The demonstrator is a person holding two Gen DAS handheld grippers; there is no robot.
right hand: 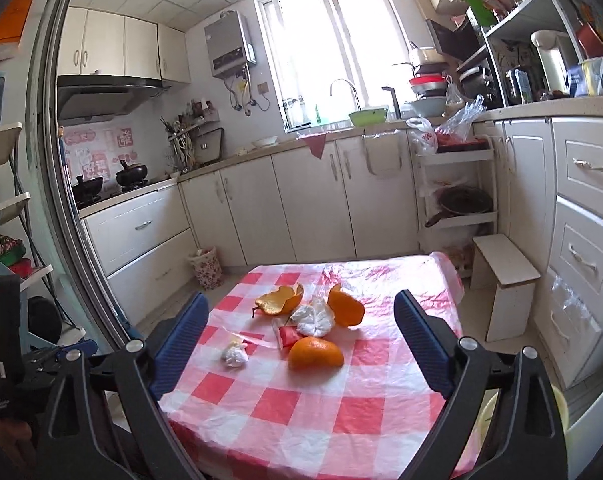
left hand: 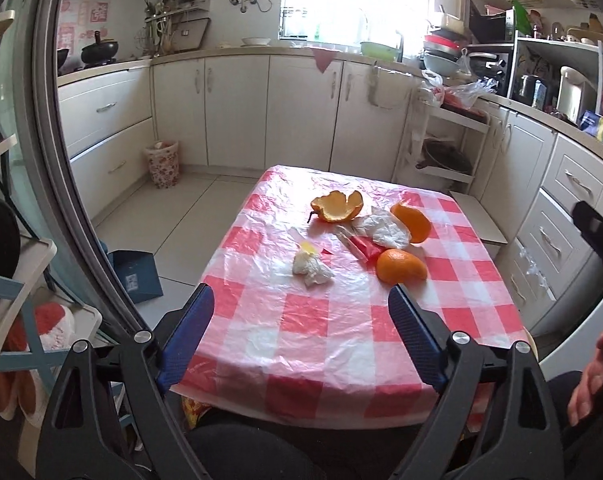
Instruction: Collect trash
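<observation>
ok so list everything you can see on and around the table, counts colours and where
red and white checked plastic tablecloth: one, covers the table
open orange peel cup: one, orange, far side of the pile
orange peel pieces: two, orange, one at the near right, one behind it to the right
crumpled white tissues: two, one in the middle of the pile, one near left with a yellow scrap
red wrapper: one, red, between the peels
floral waste bin: one, pink patterned, on the floor by the cabinets
left claw: one, blue pads, open, empty
right claw: one, blue pads, open, empty
hand: one, at the right edge
</observation>
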